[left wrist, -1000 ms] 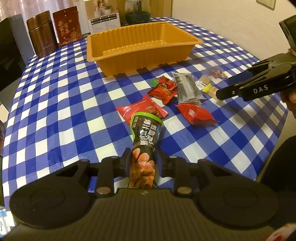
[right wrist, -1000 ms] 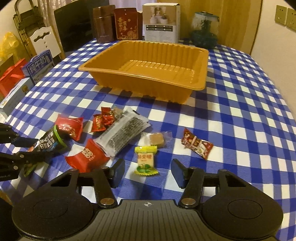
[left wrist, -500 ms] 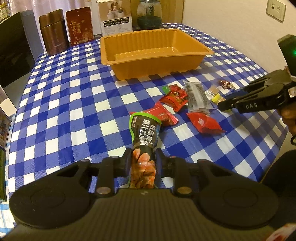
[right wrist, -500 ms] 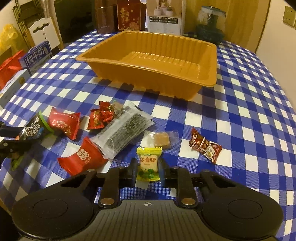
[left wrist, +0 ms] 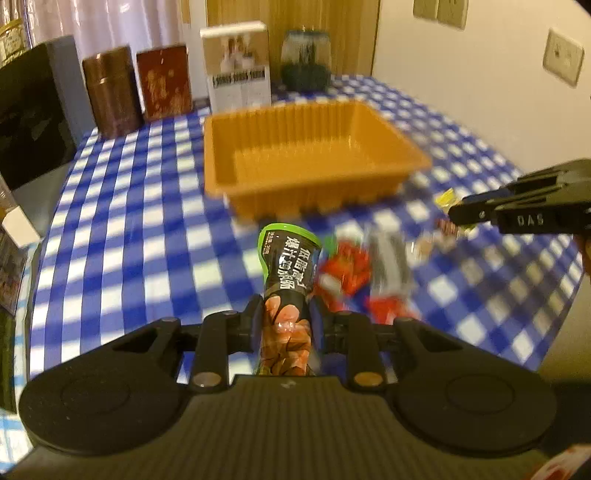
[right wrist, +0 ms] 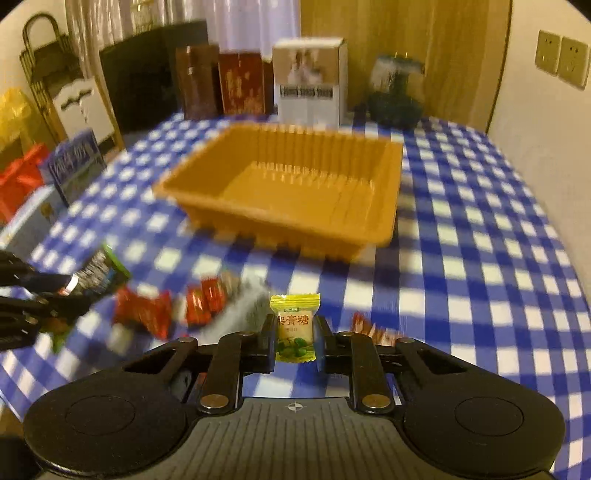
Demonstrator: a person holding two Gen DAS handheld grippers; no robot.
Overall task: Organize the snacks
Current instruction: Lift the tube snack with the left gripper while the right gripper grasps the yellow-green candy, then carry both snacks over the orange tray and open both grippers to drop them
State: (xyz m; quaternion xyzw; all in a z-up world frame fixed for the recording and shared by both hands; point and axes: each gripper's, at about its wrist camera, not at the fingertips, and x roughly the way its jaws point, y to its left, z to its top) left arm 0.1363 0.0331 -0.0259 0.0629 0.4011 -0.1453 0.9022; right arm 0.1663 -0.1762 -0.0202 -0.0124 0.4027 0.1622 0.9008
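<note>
Two grips: left gripper [left wrist: 285, 325] pinching black snack pouch [left wrist: 286, 288], right gripper [right wrist: 295, 341] pinching yellow candy [right wrist: 294, 326], labels prob. Chinese.

Setting. A table under a blue-and-white checked cloth [right wrist: 480, 258] stands near a cream wall [left wrist: 461, 103] bearing wall sockets [right wrist: 561, 61]. Wood panelling [right wrist: 424, 33] and a pale curtain [left wrist: 122, 22] close the far side. Along the table's back edge: two dark tins [left wrist: 110, 92], a white carton [left wrist: 238, 66], a glass jar [left wrist: 304, 59]. A wire rack [right wrist: 48, 74] stands at left (lighting warm, dim).
</note>
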